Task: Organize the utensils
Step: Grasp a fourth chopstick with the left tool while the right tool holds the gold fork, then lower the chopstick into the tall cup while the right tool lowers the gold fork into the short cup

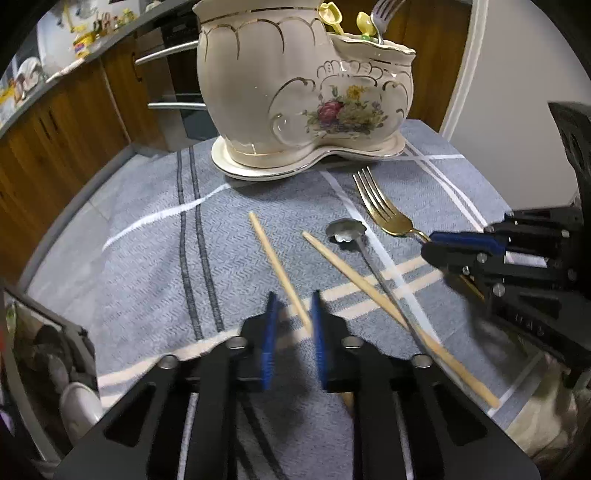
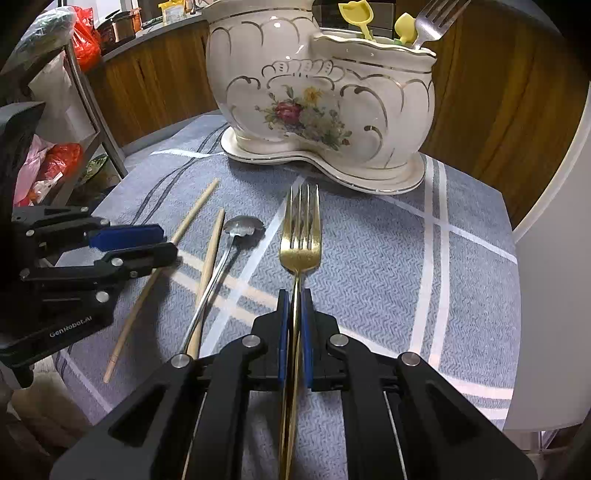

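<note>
Between the blue pads of my left gripper (image 1: 294,312) runs a wooden chopstick (image 1: 273,254). It lies against the right-hand pad and a gap shows on its other side, so the jaws stand narrowly open. My right gripper (image 2: 295,295) is shut on the handle of a gold fork (image 2: 300,236), whose tines point at the holder. A second chopstick (image 1: 369,280) and a silver spoon (image 1: 345,229) lie crossed on the cloth between the two grippers. The cream floral ceramic holder (image 2: 332,110) stands at the back with yellow spoons (image 2: 356,14) and a silver fork (image 2: 432,22) in it.
A blue-grey striped cloth (image 1: 147,258) covers the small table, whose edges lie close on the left and right. Wooden cabinets (image 1: 74,129) stand behind. A metal rack with red bags (image 2: 81,44) is at the left, and a white panel (image 2: 554,295) at the right.
</note>
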Demonstrator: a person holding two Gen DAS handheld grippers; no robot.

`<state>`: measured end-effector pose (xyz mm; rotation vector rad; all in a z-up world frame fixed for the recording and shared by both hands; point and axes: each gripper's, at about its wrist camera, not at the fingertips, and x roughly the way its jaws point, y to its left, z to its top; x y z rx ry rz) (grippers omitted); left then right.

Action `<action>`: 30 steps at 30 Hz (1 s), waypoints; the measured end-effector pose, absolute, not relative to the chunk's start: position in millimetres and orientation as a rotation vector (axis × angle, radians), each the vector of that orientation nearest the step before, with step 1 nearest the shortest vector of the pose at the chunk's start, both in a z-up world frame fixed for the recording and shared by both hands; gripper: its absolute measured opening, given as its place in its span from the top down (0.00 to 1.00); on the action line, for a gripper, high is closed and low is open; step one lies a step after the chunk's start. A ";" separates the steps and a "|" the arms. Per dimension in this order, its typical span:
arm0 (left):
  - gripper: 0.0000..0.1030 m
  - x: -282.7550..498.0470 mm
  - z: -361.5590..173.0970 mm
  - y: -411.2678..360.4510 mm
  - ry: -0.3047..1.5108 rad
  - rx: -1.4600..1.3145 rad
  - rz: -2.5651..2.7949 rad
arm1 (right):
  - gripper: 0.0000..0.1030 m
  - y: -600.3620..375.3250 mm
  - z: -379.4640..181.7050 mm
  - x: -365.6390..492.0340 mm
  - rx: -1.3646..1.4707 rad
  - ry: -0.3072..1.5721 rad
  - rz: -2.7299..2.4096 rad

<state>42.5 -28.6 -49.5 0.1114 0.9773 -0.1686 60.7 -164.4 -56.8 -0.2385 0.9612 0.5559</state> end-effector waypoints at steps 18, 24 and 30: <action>0.85 19.7 -48.1 -18.4 1.010 0.215 -0.257 | 0.94 -156.7 -60.0 53.6 -0.284 0.949 0.583; 0.94 21.9 -49.1 -17.2 0.968 0.209 -0.245 | 0.95 -160.1 -61.3 52.7 -0.236 0.930 0.586; 0.95 16.8 -33.0 -8.3 0.875 0.162 -0.288 | 0.95 -174.5 -45.2 44.4 -0.156 0.851 0.597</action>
